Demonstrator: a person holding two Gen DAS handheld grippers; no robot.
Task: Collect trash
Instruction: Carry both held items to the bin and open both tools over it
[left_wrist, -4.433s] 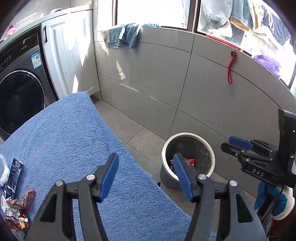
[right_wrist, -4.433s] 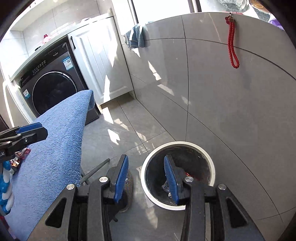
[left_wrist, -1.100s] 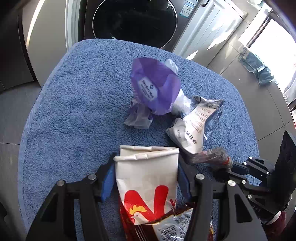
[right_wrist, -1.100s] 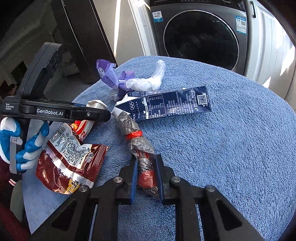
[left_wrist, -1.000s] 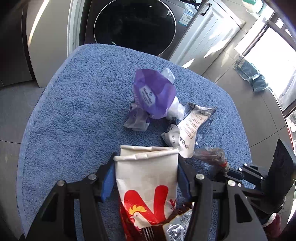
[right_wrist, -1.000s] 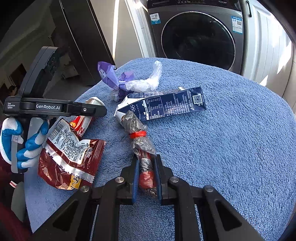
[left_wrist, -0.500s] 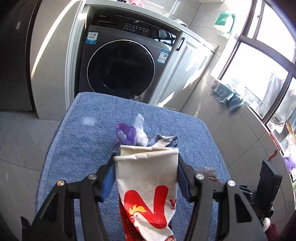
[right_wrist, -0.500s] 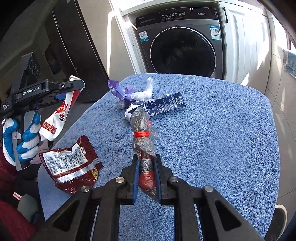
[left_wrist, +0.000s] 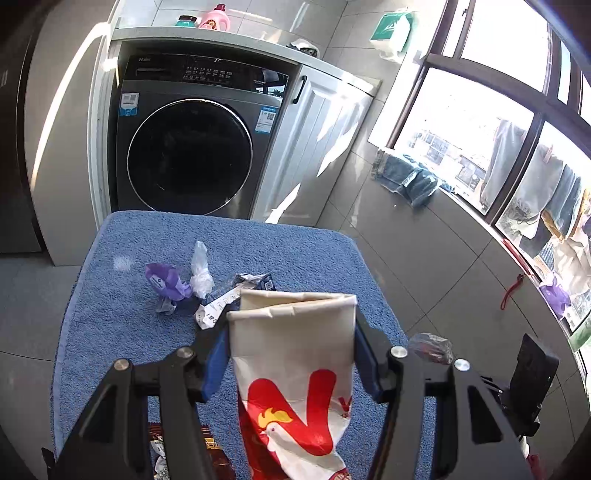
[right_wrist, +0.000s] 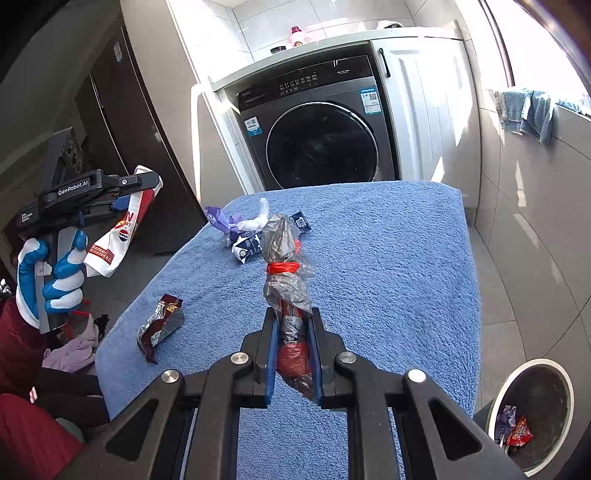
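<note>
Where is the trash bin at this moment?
In the right wrist view, the trash bin stands on the floor at the lower right, beside the blue towel-covered table.

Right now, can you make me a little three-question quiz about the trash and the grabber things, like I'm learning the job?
1. True or false: the left gripper is holding a white bag with a red rooster.
2. What does the right gripper hold?
A. a purple wrapper
B. a clear plastic bundle tied with a red band
C. a blue carton
3. Fill in: the dark red snack packet lies on the blue ____.

Key
1. True.
2. B, the clear plastic bundle.
3. Towel; the packet rests on the blue towel, near its left edge in the right wrist view.
</note>
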